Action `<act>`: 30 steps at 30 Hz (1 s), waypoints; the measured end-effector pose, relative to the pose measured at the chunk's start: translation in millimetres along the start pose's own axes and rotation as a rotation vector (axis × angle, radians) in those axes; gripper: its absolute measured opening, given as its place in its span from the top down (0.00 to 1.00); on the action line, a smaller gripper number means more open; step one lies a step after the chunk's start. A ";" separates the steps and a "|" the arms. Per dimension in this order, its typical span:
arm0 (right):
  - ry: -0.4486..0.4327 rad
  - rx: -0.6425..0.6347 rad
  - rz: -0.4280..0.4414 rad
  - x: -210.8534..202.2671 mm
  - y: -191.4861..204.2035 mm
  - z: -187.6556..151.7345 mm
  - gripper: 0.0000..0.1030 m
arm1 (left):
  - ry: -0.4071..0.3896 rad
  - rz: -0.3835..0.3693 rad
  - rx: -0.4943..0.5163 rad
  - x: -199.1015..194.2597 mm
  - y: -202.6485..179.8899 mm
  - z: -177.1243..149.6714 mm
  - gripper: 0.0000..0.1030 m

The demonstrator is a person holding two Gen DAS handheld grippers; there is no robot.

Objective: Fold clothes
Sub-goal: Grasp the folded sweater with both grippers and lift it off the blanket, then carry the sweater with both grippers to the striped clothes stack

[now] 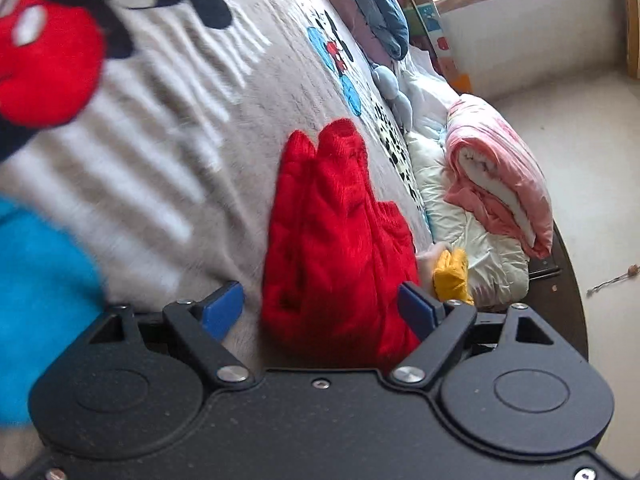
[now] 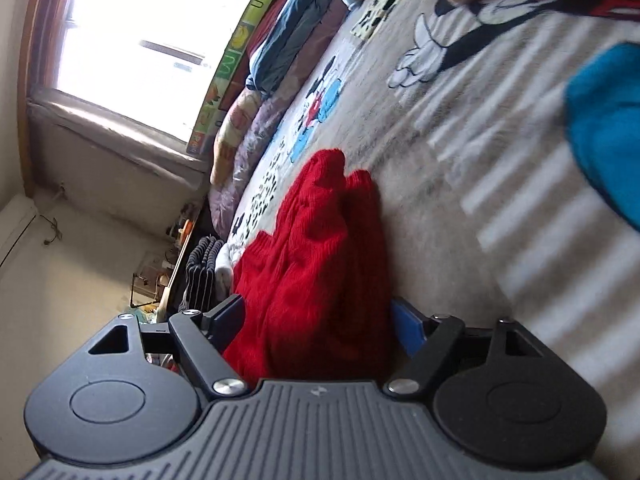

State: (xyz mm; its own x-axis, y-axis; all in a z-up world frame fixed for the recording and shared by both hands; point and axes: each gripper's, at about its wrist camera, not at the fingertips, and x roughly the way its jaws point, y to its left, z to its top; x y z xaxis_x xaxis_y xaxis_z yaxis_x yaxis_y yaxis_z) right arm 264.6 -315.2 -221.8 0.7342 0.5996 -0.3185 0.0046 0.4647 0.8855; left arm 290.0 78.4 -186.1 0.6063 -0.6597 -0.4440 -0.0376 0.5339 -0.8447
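Note:
A red knitted garment (image 1: pixel 336 240) lies bunched on a grey plush bedspread (image 1: pixel 224 128) printed with cartoon mice. My left gripper (image 1: pixel 322 308) is open, its blue pads (image 1: pixel 224 308) spread wide, and the near end of the garment sits between them. The right wrist view shows the same red garment (image 2: pixel 316 248) from the other side. My right gripper (image 2: pixel 318 324) is open too, with the knit filling the gap between its fingers (image 2: pixel 408 326). Both views are rolled sideways. Whether either pad touches the cloth is unclear.
A rolled pink quilt (image 1: pixel 500 176), a white duvet (image 1: pixel 472 248) and a yellow item (image 1: pixel 452 276) lie at the bed's edge, with bare floor (image 1: pixel 592 160) beyond. A blue jacket (image 2: pixel 288 48) and pillows (image 2: pixel 248 136) line the side under the window (image 2: pixel 152 40).

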 end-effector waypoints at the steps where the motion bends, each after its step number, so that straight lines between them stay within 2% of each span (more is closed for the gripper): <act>1: -0.001 -0.007 0.006 2.7 0.1 1.1 0.25 | -0.003 -0.005 0.009 6.2 -1.6 2.5 0.21; 4: 0.011 -0.044 0.003 10.0 2.4 4.3 0.28 | -0.002 0.018 0.056 21.6 -6.1 3.4 0.27; 8: 0.011 -0.078 0.014 12.8 3.2 3.4 0.33 | -0.027 0.024 0.063 26.7 -7.7 -0.4 0.31; 10: 0.009 -0.094 0.020 13.8 3.5 2.6 0.35 | -0.046 0.022 0.058 26.1 -7.8 -5.0 0.41; 13: 0.004 -0.100 0.040 13.1 2.8 1.5 0.43 | -0.066 -0.002 0.023 22.3 -6.5 -8.3 0.49; 15: -0.003 -0.088 0.059 11.0 2.7 2.7 0.46 | -0.077 -0.042 -0.019 14.0 -3.3 -9.6 0.50; 22: 0.025 -0.105 0.171 30.2 48.5 -2.3 0.47 | -0.182 -0.158 -0.074 -46.9 -2.7 -6.9 0.51; 30: 0.072 -0.140 0.299 61.8 107.9 -10.9 0.47 | -0.352 -0.161 -0.018 -137.6 2.3 27.2 0.51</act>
State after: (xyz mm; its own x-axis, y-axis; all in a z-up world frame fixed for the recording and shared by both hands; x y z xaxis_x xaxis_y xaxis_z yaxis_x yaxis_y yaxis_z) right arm 303.1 -220.9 -149.6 0.6388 0.7653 -0.0792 -0.3004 0.3429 0.8901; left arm 228.2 184.8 -118.8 0.8409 -0.5112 -0.1779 0.0685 0.4266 -0.9018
